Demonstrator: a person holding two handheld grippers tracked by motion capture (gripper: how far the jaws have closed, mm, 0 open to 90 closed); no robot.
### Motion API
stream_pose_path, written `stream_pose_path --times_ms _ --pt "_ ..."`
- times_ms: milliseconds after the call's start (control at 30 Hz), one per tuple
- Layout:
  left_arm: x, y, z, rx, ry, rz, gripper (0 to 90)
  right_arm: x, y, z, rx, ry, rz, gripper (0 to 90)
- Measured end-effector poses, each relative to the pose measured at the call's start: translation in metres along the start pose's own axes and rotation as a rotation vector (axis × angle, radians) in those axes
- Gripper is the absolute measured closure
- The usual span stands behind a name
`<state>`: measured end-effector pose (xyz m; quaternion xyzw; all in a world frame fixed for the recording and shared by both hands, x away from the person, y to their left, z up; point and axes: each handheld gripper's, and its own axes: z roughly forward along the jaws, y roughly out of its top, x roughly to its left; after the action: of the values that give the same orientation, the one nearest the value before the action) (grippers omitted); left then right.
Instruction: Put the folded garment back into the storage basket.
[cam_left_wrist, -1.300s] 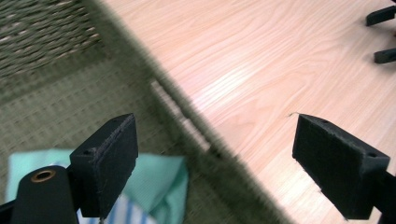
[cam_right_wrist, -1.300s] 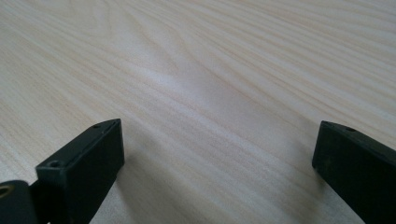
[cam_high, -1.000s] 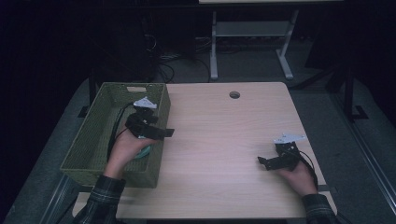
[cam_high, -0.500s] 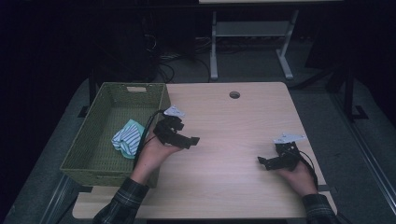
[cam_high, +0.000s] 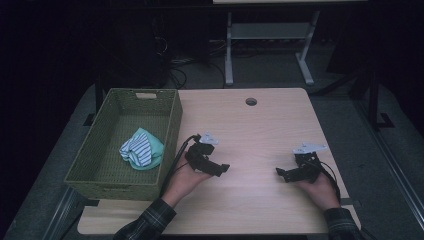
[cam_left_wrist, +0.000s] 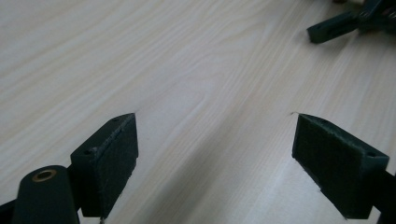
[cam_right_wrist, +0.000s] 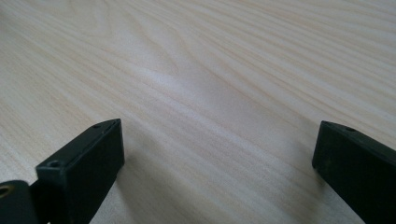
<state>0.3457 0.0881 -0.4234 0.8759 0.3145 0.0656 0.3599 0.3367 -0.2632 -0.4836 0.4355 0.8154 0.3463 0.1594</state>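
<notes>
High view: cloth (cam_high: 141, 149) apparently lies in basket (cam_high: 170, 120).

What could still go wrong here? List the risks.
The left gripper hangs open just above the table, its cable lying against the basket wall, so a quick pull might tug the basket. The cloth lies bunched beside that wall; it might spill if the basket tips.
</notes>
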Motion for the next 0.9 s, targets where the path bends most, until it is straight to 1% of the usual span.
stream_pose_path --times_ms 100,200,267,367,533,567,700,800,900 --pt "0.001 -0.008 0.011 0.005 0.011 0.005 13.8 0.0 0.0 0.0 -0.001 0.001 -0.002 1.8" --pt "0.003 -0.014 0.017 0.011 0.031 0.015 13.8 0.0 0.0 0.0 -0.002 0.001 -0.005 1.8" --pt "0.004 -0.018 0.02 0.021 0.028 0.007 13.5 0.0 0.0 0.0 -0.003 0.0 -0.006 1.8" --pt "0.006 -0.022 0.024 0.034 0.027 0.009 13.4 0.0 0.0 0.0 -0.002 0.001 -0.003 1.8" --pt "0.006 -0.026 0.031 0.064 0.033 0.027 13.4 0.0 0.0 0.0 -0.002 0.0 -0.002 1.8" --pt "0.005 -0.027 0.033 0.064 0.041 0.038 13.0 0.0 0.0 0.0 -0.002 0.0 -0.003 1.8" --pt "0.004 -0.028 0.034 0.065 0.056 0.049 12.9 0.0 0.0 0.0 -0.002 0.0 -0.003 1.8" --pt "0.002 -0.028 0.034 0.076 0.071 0.08 12.8 0.0 0.0 0.0 -0.002 0.0 -0.002 1.8" --pt "0.001 -0.028 0.034 0.08 0.08 0.085 12.6 0.0 0.0 0.0 -0.002 0.0 -0.003 1.8"
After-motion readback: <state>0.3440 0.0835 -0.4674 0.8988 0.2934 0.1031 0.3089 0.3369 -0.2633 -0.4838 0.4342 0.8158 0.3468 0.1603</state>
